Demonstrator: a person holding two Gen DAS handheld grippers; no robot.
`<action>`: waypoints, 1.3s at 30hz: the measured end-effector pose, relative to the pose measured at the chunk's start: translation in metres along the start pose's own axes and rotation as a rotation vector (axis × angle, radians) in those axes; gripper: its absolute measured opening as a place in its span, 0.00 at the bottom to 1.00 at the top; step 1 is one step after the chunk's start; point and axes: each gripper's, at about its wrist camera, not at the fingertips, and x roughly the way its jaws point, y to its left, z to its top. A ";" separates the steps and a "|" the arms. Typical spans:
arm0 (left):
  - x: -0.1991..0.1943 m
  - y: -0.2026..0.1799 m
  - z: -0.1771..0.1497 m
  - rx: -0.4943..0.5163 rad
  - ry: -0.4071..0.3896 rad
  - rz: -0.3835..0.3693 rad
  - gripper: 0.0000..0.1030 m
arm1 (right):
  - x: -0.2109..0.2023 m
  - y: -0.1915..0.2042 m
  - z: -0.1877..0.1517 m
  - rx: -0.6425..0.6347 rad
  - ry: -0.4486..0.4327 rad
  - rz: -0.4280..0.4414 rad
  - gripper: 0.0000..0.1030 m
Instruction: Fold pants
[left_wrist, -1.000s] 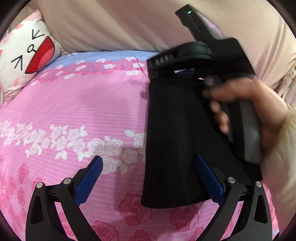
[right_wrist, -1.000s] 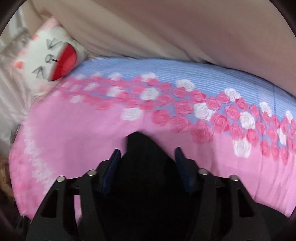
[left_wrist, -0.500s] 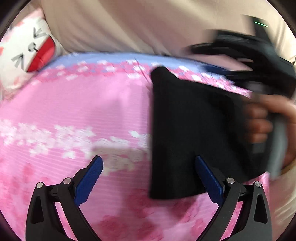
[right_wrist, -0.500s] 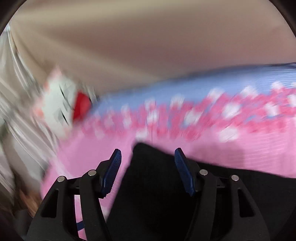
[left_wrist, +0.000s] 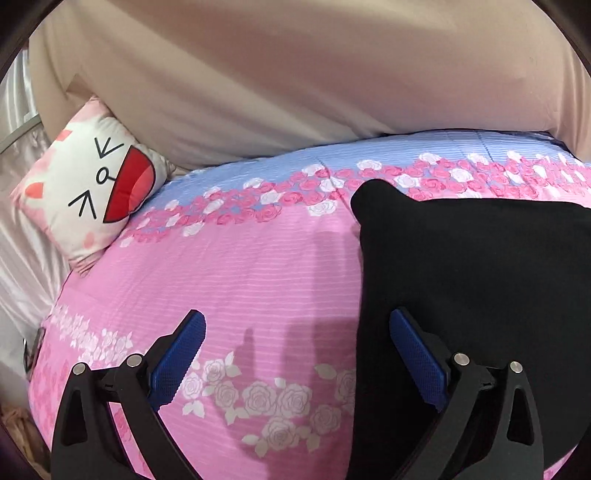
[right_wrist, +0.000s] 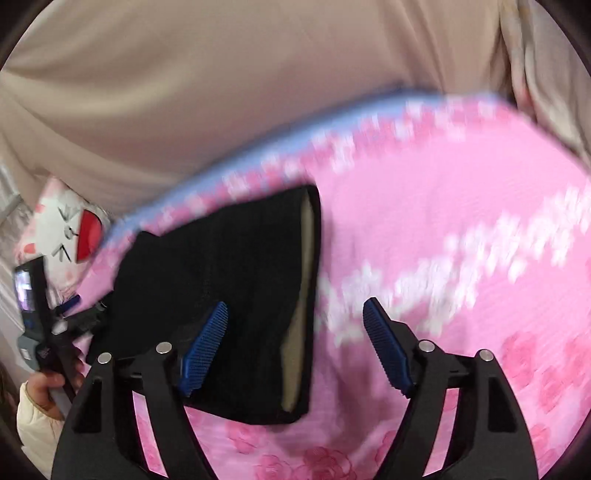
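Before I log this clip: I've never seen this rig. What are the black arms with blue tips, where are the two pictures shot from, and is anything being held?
No robot here: a person holds one hand tool per hand, each ending in a two-fingered claw with blue pads. A fisheye camera on each tool looks along its fingers. One picture looks past the left claw, the other past the right claw. Both are open and hold nothing. Folded black pants lie on a pink rose-print bedspread, with a cat-face pillow at the head. In the right view the person's left hand shows.

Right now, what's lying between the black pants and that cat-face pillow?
Only bare floral bedspread lies between the pants and the pillow, as the left wrist view shows.
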 end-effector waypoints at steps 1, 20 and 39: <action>0.001 0.002 -0.001 -0.008 0.004 -0.001 0.95 | 0.008 0.004 -0.001 -0.054 0.025 -0.025 0.75; -0.041 -0.003 -0.044 -0.026 0.104 -0.188 0.95 | -0.017 -0.024 -0.042 0.170 0.093 0.147 0.81; -0.019 -0.029 -0.036 -0.104 0.214 -0.521 0.62 | 0.040 0.022 -0.039 0.216 0.154 0.214 0.36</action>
